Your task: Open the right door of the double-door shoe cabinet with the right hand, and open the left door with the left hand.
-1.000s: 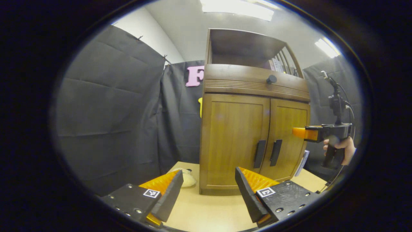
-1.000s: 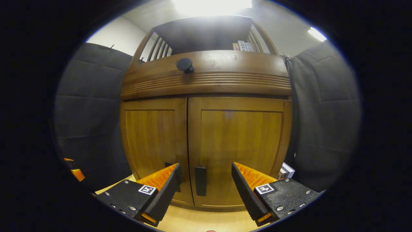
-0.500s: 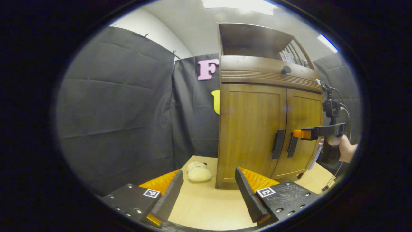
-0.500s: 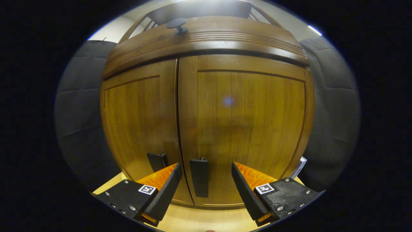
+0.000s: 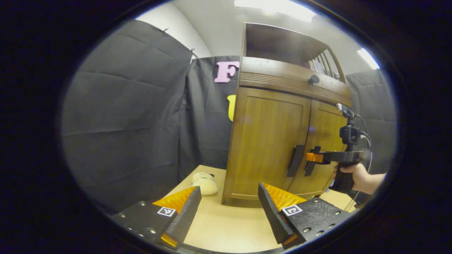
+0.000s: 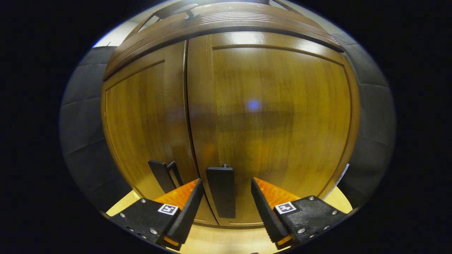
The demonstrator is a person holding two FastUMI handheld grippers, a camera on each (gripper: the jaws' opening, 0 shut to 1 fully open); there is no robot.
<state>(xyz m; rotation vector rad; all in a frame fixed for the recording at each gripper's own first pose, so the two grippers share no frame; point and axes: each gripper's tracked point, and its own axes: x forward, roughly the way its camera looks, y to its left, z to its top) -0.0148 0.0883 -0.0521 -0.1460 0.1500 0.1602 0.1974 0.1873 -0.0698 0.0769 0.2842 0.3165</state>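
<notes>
My right gripper (image 6: 225, 201) is spread open with the right door's dark flat bar handle (image 6: 221, 192) standing between its fingers, neither pressing yet, lined up so I can clamp and pull the brown wooden double-door shoe cabinet (image 5: 282, 141) open on that side. My left gripper (image 5: 229, 208) hangs back, open and empty, with the left door's dark handle (image 5: 295, 160) ahead and to its right, waiting its turn. Both doors look closed.

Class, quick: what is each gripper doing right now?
Left gripper: open, holding nothing.
Right gripper: open, fingers either side of the right door handle, not gripping it.
</notes>
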